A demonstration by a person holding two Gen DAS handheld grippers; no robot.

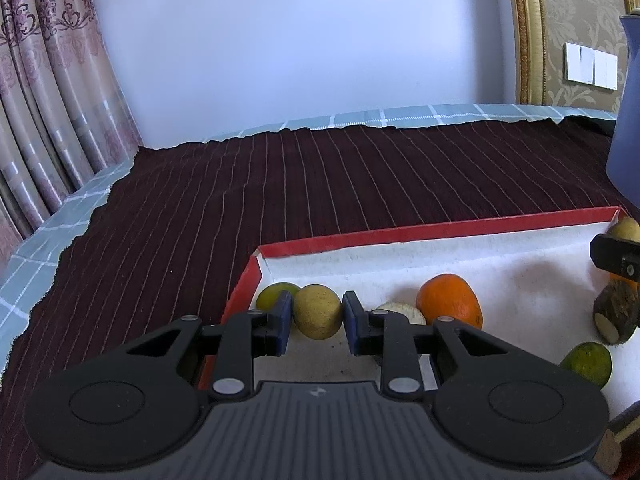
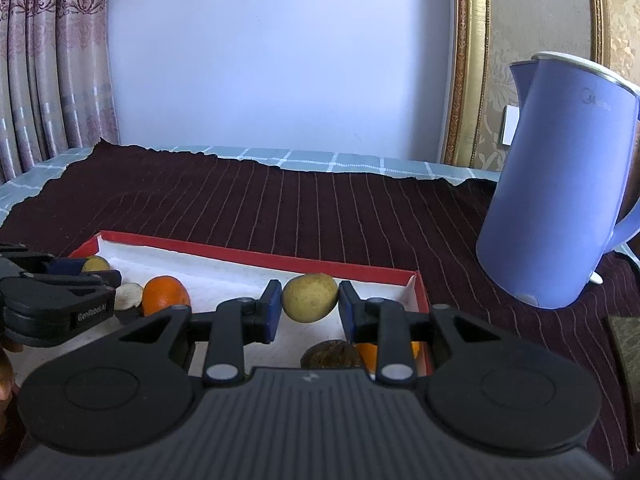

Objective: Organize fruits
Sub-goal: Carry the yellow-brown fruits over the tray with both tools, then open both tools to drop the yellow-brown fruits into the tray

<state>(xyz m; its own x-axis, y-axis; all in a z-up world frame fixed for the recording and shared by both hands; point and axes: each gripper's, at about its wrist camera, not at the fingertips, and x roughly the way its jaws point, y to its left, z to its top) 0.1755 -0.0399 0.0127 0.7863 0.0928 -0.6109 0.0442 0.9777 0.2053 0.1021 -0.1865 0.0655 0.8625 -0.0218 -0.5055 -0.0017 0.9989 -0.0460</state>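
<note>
- A shallow red-rimmed tray [image 1: 436,231] with a white lining sits on a tabletop covered by a dark striped cloth [image 1: 280,184]; it is where the fruit is being gathered.
- The left hand-held gripper [image 1: 317,312] is clamped on a yellow-green round fruit [image 1: 318,311] at the tray's left end, blue pads pressing both sides. It hangs low over the lining, probably about to be set beside a greenish fruit [image 1: 272,295] in the corner.
- The right hand-held gripper [image 2: 308,298] pinches a second yellowish fruit [image 2: 309,297] the same way, near the tray's right end (it looks clear of the lining, so likely carried rather than resting).
- An orange [image 1: 449,300] lies mid-tray, just beside a pale peeled-looking piece [image 1: 400,310].
- A knobbly brown piece [image 1: 616,310] and another green fruit [image 1: 588,362] lie further right, loosely scattered, so sorting seems unfinished.
- A blue electric kettle [image 2: 560,184] stands on the cloth, well apart from the tray.
</note>
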